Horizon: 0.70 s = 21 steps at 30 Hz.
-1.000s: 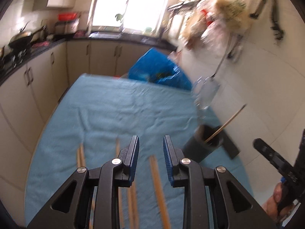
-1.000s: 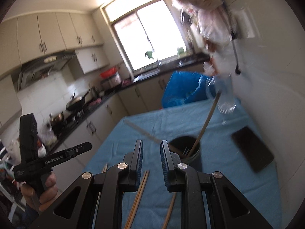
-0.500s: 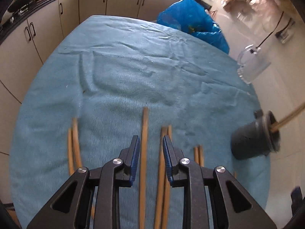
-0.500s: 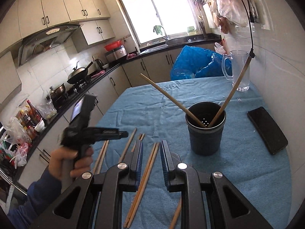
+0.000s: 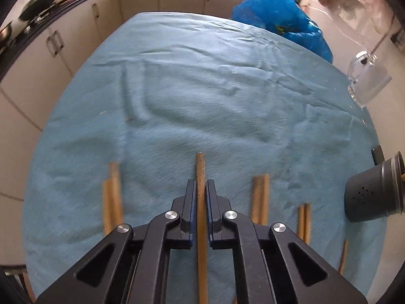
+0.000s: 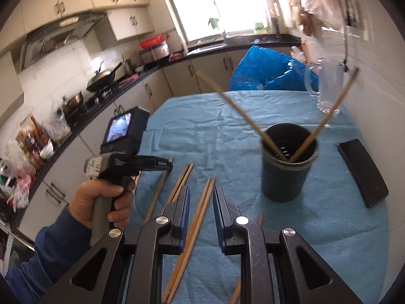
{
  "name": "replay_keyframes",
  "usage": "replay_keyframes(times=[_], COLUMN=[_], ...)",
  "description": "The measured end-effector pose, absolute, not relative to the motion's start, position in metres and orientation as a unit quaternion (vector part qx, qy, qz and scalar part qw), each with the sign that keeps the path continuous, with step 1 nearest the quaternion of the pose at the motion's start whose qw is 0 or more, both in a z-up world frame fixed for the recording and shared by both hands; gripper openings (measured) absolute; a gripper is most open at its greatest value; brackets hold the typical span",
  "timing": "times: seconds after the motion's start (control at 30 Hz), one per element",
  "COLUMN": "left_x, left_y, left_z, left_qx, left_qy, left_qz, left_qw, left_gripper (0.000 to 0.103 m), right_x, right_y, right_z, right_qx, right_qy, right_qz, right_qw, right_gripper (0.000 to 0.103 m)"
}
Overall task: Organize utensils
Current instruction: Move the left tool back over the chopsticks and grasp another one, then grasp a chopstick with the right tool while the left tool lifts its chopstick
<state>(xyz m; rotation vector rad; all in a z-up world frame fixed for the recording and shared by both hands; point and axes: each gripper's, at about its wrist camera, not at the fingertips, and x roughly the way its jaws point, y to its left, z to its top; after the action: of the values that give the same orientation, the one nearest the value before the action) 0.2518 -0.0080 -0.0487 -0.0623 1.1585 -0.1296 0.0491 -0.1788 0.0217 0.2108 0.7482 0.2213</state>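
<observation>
Our left gripper (image 5: 200,190) has just come down & clamped on one chopstick (image 5: 200,167) lying on the blue cloth (image 5: 202,101), left of the black cup (image 6: 288,162), so pickup can start. Right gripper (image 6: 201,202) hangs part-open, nothing held, over another pair (image 6: 200,210). No legible writing.

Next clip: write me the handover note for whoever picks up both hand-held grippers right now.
Left hand-held gripper: shut on a single chopstick lying on the blue cloth.
Right hand-held gripper: open, holding nothing, above a pair of chopsticks.
Done: two chopsticks stand in the black holder.
Left: lift the gripped chopstick into the holder, then the remaining ones on the cloth.
</observation>
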Motion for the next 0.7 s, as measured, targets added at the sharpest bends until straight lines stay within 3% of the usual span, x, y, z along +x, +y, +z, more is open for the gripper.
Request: replay_keyframes(times=[0.27, 0.7], left_x=[0.211, 0.173], left_y=[0.035, 0.055], left_z=[-0.006, 0.035], left_qx=[-0.092, -0.106], left_qy=[0.493, 0.435], left_qz=[-0.093, -0.131], left_qw=[0.860, 0.885], left_gripper=[0.007, 0.007], right_x=[0.108, 0.214], right_y=[-0.128, -0.116], right_z=[-0.010, -0.075], right_qx=[0.060, 0.097], right_qy=[0.449, 0.563], right_qz=[0.128, 0.067], right_qw=[0.882, 0.818], right_gripper=[0.021, 0.020])
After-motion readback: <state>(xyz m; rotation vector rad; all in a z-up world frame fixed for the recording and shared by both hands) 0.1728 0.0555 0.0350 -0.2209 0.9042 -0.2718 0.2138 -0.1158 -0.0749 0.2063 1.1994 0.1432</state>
